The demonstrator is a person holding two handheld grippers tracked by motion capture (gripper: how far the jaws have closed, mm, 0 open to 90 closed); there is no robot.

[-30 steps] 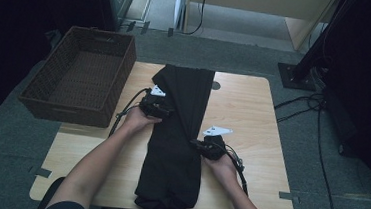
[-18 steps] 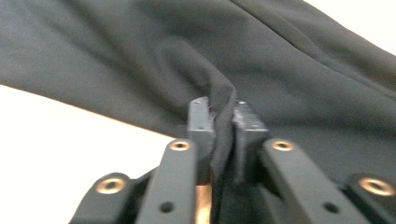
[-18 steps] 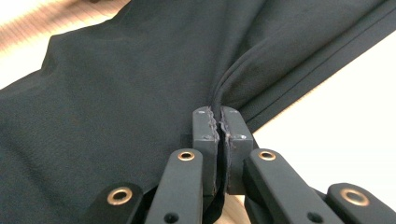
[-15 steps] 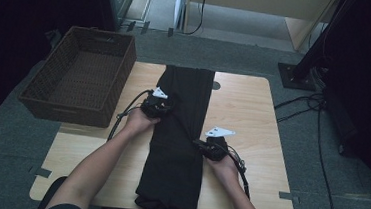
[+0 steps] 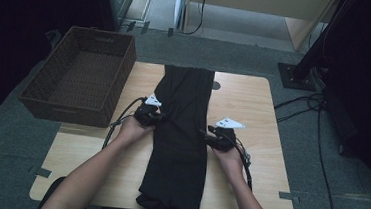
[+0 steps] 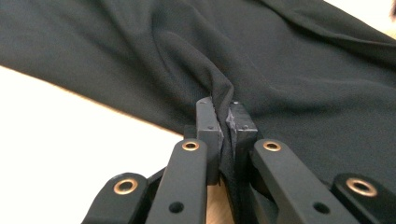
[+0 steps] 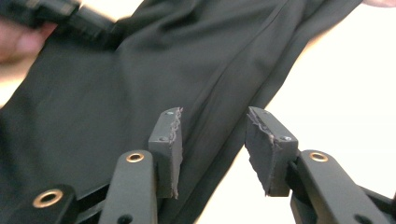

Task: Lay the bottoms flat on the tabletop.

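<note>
A long black garment of smooth fabric (image 5: 180,139), folded into a narrow strip, lies lengthwise down the middle of the light wooden table (image 5: 253,105), its near end hanging at the person's edge. Both forearms come in from the bottom of the high view, angled inward, each hand set at one long edge of the strip at about its middle.

The left gripper (image 5: 148,115) sits at the garment's left edge, hand wrapped over it from behind, wrist low to the tabletop. In the left gripper view its jaws are pressed together on a pinched ridge of the black cloth (image 6: 223,100) — the fabric puckers up and runs down between the pads.

The right gripper (image 5: 221,137) rests at the right edge, slightly nearer the person than the left. Its jaws have just been opening — they stand spread, with the garment's edge (image 7: 219,93) lying beneath the gap, untouched by the pads.

A dark brown woven wicker basket (image 5: 43,98) stands overhanging the table's left side.
</note>
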